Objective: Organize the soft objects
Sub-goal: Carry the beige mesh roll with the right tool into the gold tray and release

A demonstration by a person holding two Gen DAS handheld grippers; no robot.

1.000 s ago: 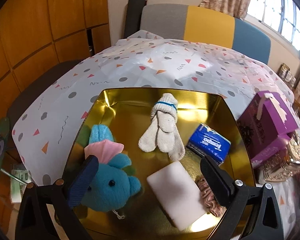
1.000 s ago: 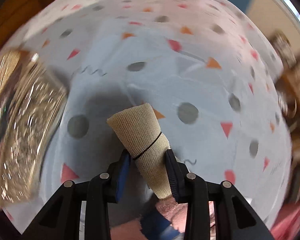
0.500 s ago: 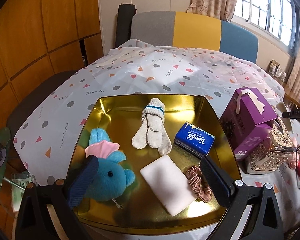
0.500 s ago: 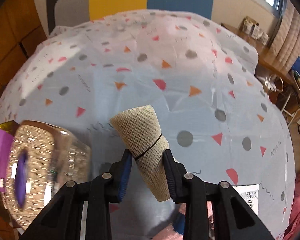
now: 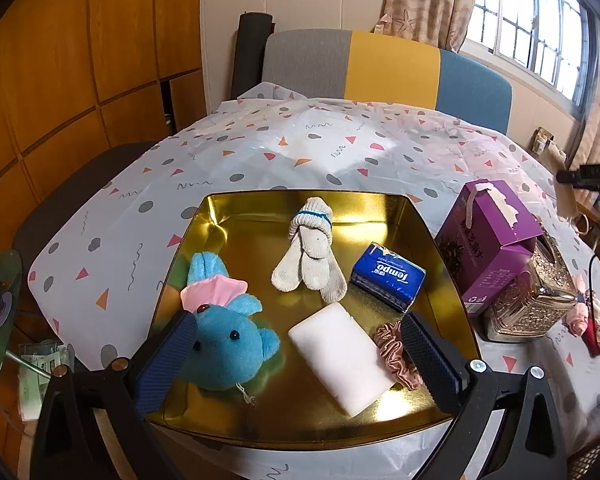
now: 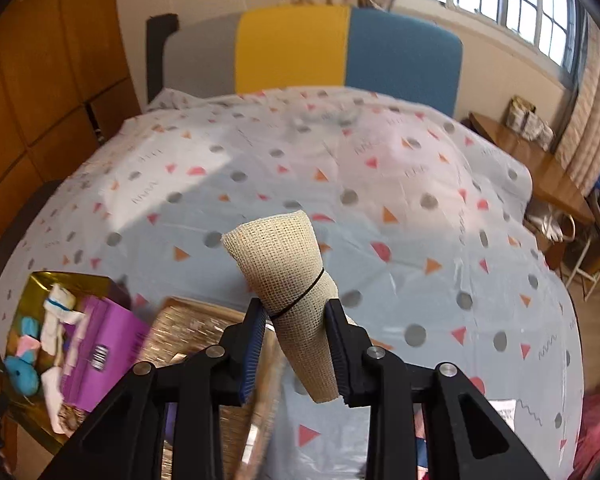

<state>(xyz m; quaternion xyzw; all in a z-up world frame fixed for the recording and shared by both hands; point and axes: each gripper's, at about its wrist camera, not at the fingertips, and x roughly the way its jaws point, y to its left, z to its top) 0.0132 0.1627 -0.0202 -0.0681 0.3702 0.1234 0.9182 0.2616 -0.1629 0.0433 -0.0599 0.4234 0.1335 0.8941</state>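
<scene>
left gripper (image 5: 296, 356) gaping wide, empty, over shiny gold metal tray (image 5: 428, 240) of soft items | right gripper (image 6: 296, 344) clamped on rolled beige mesh cloth (image 6: 290, 276), aloft above table | risk: tapered roll slipping out mid-carry

A tray (image 5: 428, 240) is set on the table (image 5: 260, 160). In it, a plush toy (image 5: 224, 340) is placed at the left, a pair of gloves (image 5: 312, 256) at the middle rear, a tissue pack (image 5: 388, 278) at the right, a sponge block (image 5: 340, 356) at the front and a scrunchie (image 5: 392, 348) just right of the block. A carton (image 5: 488, 236) is positioned right of the tray, with an ornate box (image 5: 528, 304) beside it.
</scene>
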